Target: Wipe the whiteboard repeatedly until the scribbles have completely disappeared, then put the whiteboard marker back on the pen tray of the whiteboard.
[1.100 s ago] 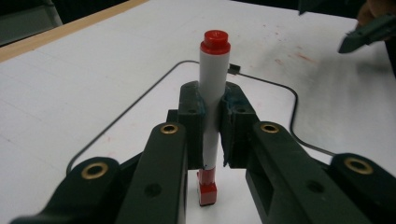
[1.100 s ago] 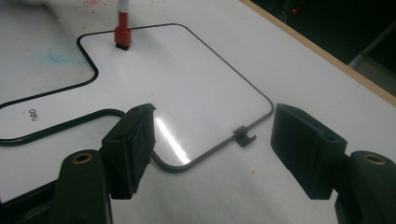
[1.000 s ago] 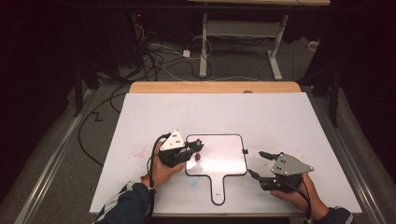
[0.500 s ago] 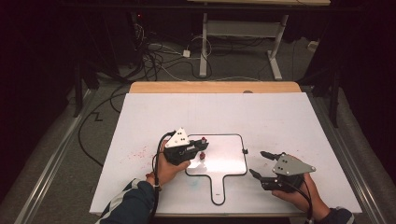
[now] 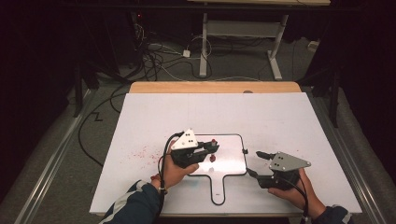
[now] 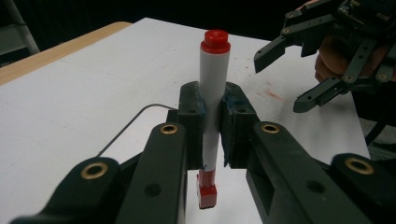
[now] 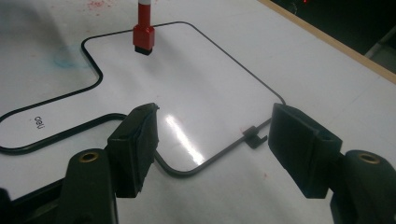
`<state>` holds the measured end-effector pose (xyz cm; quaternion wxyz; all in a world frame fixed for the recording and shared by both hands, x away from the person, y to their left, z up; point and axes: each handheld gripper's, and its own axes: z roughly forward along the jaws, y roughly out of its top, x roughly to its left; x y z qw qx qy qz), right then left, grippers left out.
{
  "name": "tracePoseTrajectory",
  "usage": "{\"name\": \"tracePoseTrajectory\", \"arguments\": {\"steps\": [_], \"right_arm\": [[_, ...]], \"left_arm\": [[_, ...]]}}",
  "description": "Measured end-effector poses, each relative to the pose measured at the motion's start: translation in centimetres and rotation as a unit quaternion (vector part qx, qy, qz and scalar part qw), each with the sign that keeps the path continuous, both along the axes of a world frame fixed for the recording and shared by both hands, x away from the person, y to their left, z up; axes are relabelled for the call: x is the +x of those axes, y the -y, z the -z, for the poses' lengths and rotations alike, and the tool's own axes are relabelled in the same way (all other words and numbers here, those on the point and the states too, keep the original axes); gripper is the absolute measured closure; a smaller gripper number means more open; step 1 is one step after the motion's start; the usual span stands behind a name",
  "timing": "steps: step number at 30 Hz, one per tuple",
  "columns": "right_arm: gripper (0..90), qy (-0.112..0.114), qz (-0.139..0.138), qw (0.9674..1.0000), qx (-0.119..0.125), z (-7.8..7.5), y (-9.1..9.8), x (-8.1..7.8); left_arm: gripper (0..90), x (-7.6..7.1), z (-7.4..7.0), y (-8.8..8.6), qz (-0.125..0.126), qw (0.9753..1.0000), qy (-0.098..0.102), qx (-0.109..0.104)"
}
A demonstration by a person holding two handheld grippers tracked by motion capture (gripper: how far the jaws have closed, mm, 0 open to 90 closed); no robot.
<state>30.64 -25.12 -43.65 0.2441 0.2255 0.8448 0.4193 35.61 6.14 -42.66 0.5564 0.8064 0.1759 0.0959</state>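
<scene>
Table (image 5: pixel 280 116) topped with a smooth white sheet, faint red specks at its left. From the left, the left gripper (image 5: pixel 208 150) clamps a white-barrelled marker (image 6: pixel 212 107) upright between its black pads, red cap on top, red end just above a small handled whiteboard (image 5: pixel 231 161), glossy and wire-edged. To write cleanly, I judge the tip should come straight down, lightly, with the board kept steady. At the right, the right gripper (image 5: pixel 258 163) rests beside the board's edge, jaws wide apart and empty, close to a small black clip (image 7: pixel 252 135) on the rim.
</scene>
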Motion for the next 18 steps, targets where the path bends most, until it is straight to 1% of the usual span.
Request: {"name": "tracePoseTrajectory", "arguments": {"steps": [3,5,6,7,9,11,12,14,16,17,18], "right_arm": [[32.2,-0.012,-0.007,0.9999,0.009,-0.1,-0.2,0.0],[32.4,-0.017,-0.007,0.9997,0.019,-0.3,-0.4,0.1],[32.8,-0.020,-0.008,0.9995,0.022,-0.5,-0.6,0.1],[33.8,-0.020,-0.009,0.9994,0.025,-0.6,-0.8,0.2],[35.1,-0.024,-0.014,0.9992,0.029,-0.7,-1.2,0.3],[36.6,-0.035,-0.021,0.9985,0.036,-0.7,-1.5,0.4],[37.3,-0.040,-0.021,0.9984,0.035,-0.7,-1.7,0.5],[38.6,-0.050,-0.028,0.9975,0.041,-0.6,-1.9,0.6],[43.2,-0.056,-0.031,0.9971,0.042,-0.6,-1.9,0.6],[43.8,-0.058,-0.030,0.9969,0.044,-0.6,-1.9,0.6],[46.1,-0.065,-0.034,0.9960,0.052,-0.6,-1.8,0.7]], "left_arm": [[78.1,-0.1,-0.3,1.1,0.010,0.9999,-0.005,-0.003],[78.0,-0.2,-0.3,1.9,0.020,0.9997,-0.013,-0.008],[78.0,-0.3,-0.3,2.4,0.023,0.9996,-0.014,-0.003],[78.0,-0.3,-0.4,2.9,0.027,0.9995,-0.014,0.000],[78.0,-0.4,-0.4,3.8,0.038,0.9991,-0.018,-0.006],[77.9,-0.4,-0.4,4.6,0.048,0.9985,-0.026,-0.010],[77.9,-0.5,-0.3,5.0,0.051,0.9982,-0.028,-0.010],[77.9,-0.6,-0.1,5.8,0.061,0.9976,-0.033,-0.005],[77.9,-0.8,0.0,6.4,0.068,0.9971,-0.034,-0.002],[77.9,-0.8,0.0,6.7,0.073,0.9966,-0.039,-0.006],[77.9,-0.8,0.1,6.9,0.079,0.9959,-0.044,-0.009]]}}
